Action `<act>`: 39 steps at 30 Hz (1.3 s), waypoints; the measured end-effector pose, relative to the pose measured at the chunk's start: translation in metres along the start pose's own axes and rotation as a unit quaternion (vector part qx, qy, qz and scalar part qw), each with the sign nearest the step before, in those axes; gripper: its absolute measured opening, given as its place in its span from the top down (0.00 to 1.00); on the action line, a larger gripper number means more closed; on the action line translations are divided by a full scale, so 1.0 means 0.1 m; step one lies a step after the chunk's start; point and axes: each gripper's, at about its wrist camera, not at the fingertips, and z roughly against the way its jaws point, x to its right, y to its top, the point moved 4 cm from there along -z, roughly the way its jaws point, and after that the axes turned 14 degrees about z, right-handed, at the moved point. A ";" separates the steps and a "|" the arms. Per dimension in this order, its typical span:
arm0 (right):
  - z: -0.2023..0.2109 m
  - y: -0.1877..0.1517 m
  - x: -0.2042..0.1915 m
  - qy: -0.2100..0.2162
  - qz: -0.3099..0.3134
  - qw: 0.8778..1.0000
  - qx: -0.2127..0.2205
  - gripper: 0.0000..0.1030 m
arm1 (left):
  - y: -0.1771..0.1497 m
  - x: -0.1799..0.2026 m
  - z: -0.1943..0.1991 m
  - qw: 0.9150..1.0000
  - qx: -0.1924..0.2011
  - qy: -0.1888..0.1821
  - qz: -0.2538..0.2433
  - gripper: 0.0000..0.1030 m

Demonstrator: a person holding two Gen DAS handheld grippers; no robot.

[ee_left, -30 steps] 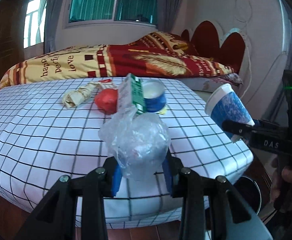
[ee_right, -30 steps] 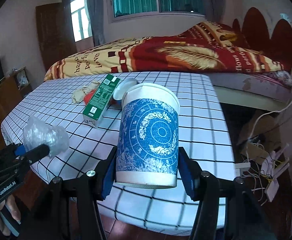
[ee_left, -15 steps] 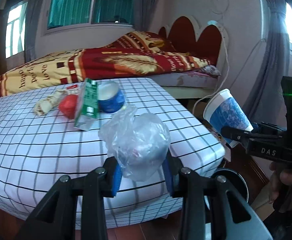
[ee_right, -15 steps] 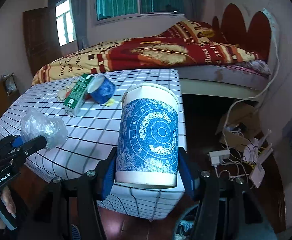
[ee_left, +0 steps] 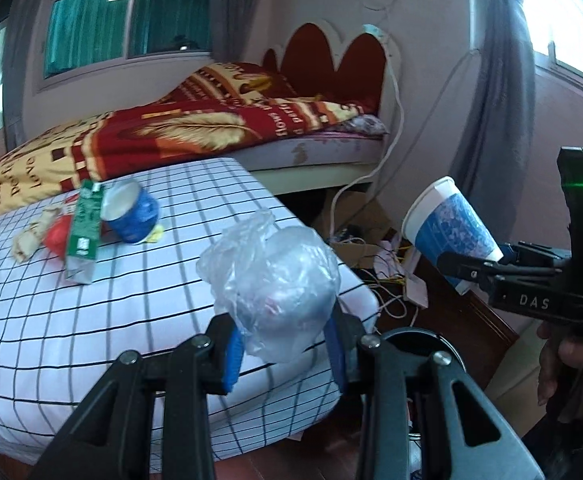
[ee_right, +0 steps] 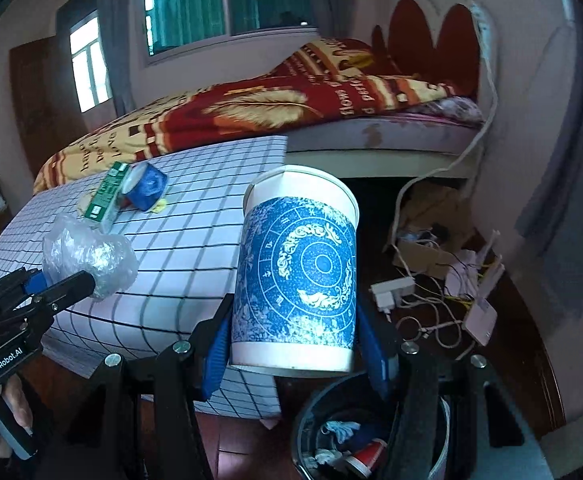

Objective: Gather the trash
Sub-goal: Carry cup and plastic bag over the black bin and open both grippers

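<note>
**Carrying two pieces of trash to the bin**

Right gripper (ee_right: 293,354) clamping the blue paper cup (ee_right: 297,276) upright by its lower wall, just above the near rim of the black bin (ee_right: 307,420). Left gripper (ee_left: 285,346) pinching a crumpled clear plastic bag (ee_left: 271,284) between its blue pads, hanging off the corner of the checked table (ee_left: 91,320), with the bin's rim showing just below and to the right.

Bringing the cup fully over the bin's mouth before opening, so as not to be clipping the rim. Holding the bag aside meanwhile, then centring it too; likely clinging to the pads, being so light.

Farther back on the table, lying close together and waiting for collection: a green carton (ee_left: 85,236), a second blue cup (ee_left: 131,216) on its side, something red (ee_left: 57,234) and a paper wrapper (ee_left: 31,232).
</note>
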 end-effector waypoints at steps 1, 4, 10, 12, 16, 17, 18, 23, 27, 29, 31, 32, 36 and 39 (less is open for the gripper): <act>0.02 -0.04 0.04 -0.003 -0.003 1.000 -0.002 0.43 | -0.01 0.03 -0.01 1.000 -0.002 -0.003 -0.001 0.65; 0.08 -0.20 0.18 -0.014 -0.016 1.000 -0.011 0.43 | -0.04 0.15 -0.05 1.000 -0.009 -0.014 -0.008 0.65; 0.19 -0.48 0.45 -0.037 -0.039 0.998 -0.026 0.43 | -0.12 0.45 -0.15 0.999 -0.024 -0.040 -0.027 0.65; 0.22 -0.57 0.55 -0.044 -0.047 0.997 -0.031 0.43 | -0.16 0.55 -0.18 0.998 -0.031 -0.049 -0.032 0.65; 0.26 -0.78 0.72 -0.055 -0.060 0.996 -0.044 0.43 | -0.23 0.74 -0.26 0.996 -0.043 -0.063 -0.044 0.65; 0.26 -0.83 0.76 -0.057 -0.064 0.995 -0.047 0.43 | -0.26 0.80 -0.28 0.996 -0.047 -0.067 -0.048 0.65; 0.27 -0.90 0.81 -0.060 -0.067 0.995 -0.051 0.43 | -0.28 0.84 -0.29 0.995 -0.050 -0.070 -0.050 0.65; 0.30 -1.13 0.94 -0.067 -0.079 0.992 -0.066 0.43 | -0.39 1.03 -0.37 0.992 -0.065 -0.083 -0.062 0.65; 0.32 -1.27 1.04 -0.074 -0.085 0.991 -0.074 0.43 | -0.50 1.19 -0.42 0.990 -0.079 -0.093 -0.071 0.65; 0.32 -1.32 1.07 -0.075 -0.089 0.990 -0.077 0.43 | -0.55 1.25 -0.45 0.989 -0.085 -0.096 -0.075 0.65; 0.32 -1.39 1.11 -0.078 -0.093 0.989 -0.081 0.43 | -0.61 1.30 -0.49 0.988 -0.093 -0.099 -0.077 0.65; 0.32 -1.41 1.12 -0.078 -0.094 0.989 -0.084 0.43 | -0.63 1.32 -0.51 0.987 -0.096 -0.100 -0.078 0.65; 0.29 -1.53 1.17 -0.080 -0.096 0.988 -0.096 0.43 | -0.74 1.40 -0.58 0.985 -0.110 -0.104 -0.084 0.65; 0.26 -1.61 1.17 -0.079 -0.094 0.987 -0.105 0.43 | -0.83 1.43 -0.64 0.983 -0.120 -0.104 -0.087 0.65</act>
